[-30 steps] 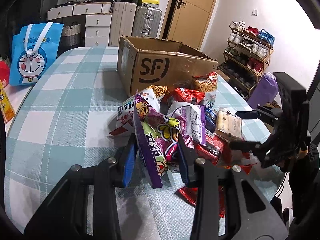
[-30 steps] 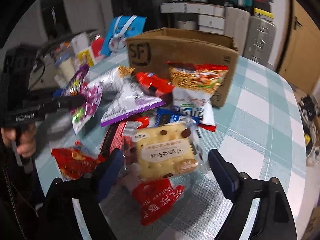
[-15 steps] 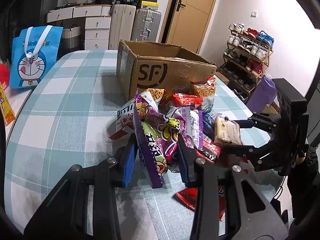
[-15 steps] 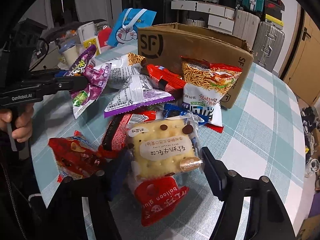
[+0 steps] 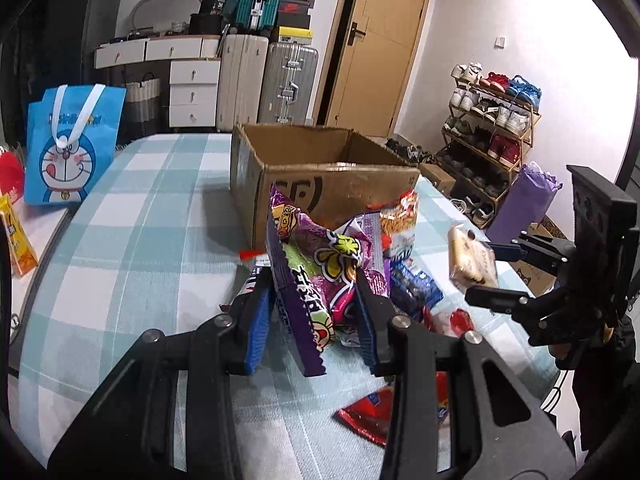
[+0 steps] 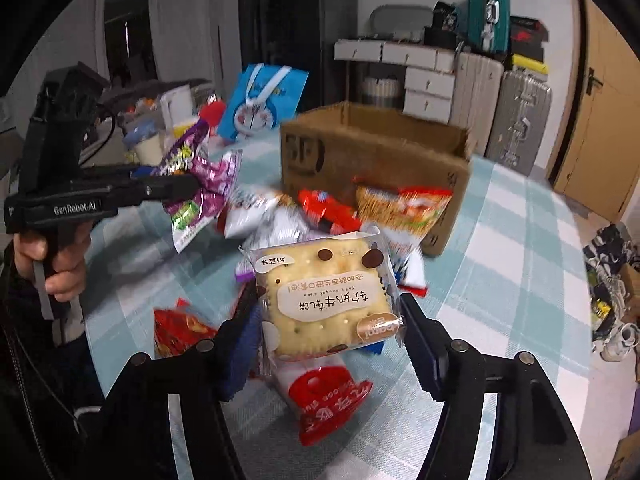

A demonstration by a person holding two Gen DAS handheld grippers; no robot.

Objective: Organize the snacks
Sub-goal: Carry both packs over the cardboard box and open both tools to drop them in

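Two tongs are loaded: left tongs (image 5: 316,312) clamp a purple bag (image 5: 320,272), right tongs (image 6: 330,332) pinch a biscuit pack (image 6: 326,300) edgewise. Both look light and crinkly; the biscuit seems brittle. Box (image 5: 320,164) sits at twelve o'clock.

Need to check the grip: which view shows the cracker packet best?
Right wrist view: the cracker packet faces the camera, label readable, between the right gripper fingers. Left wrist view shows it edge-on and blurred.

- My left camera looks forward along my left tongs (image 5: 316,312), close above the table (image 5: 132,240), facing the cardboard box (image 5: 320,176) and the door.
- My right camera looks along my right tongs (image 6: 328,340), facing the same box (image 6: 376,152) from the other side.
- Both views share the box, the snack pile and each other's tongs.
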